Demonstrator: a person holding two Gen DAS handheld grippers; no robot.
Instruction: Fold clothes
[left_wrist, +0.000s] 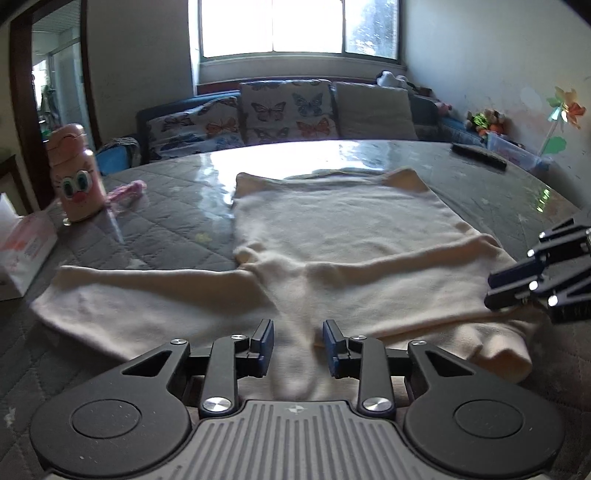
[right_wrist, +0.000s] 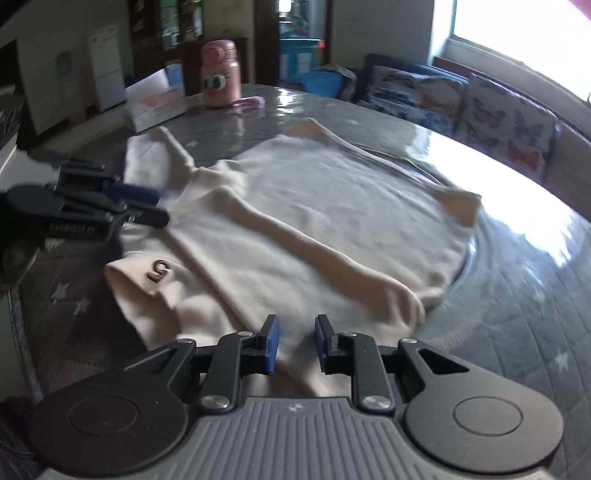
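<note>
So from the left wrist cam: the cream sweater is spread flat on the grey quilted table, one sleeve stretched out to the left and the other already laid across the body, which looks like part of a fold. The left gripper hangs low over the near edge of the sweater with its jaws spread, nothing between them, probably lined up to pinch the fabric there. The right gripper pokes in from the side; its jaws look close together but I can't tell for sure. A pink bottle and a tissue box sit well off to the left, out of the way. Right wrist cam: the right gripper also has its jaws apart, empty, over the sweater's near edge beside the turtleneck collar with the "5" tag.
</note>
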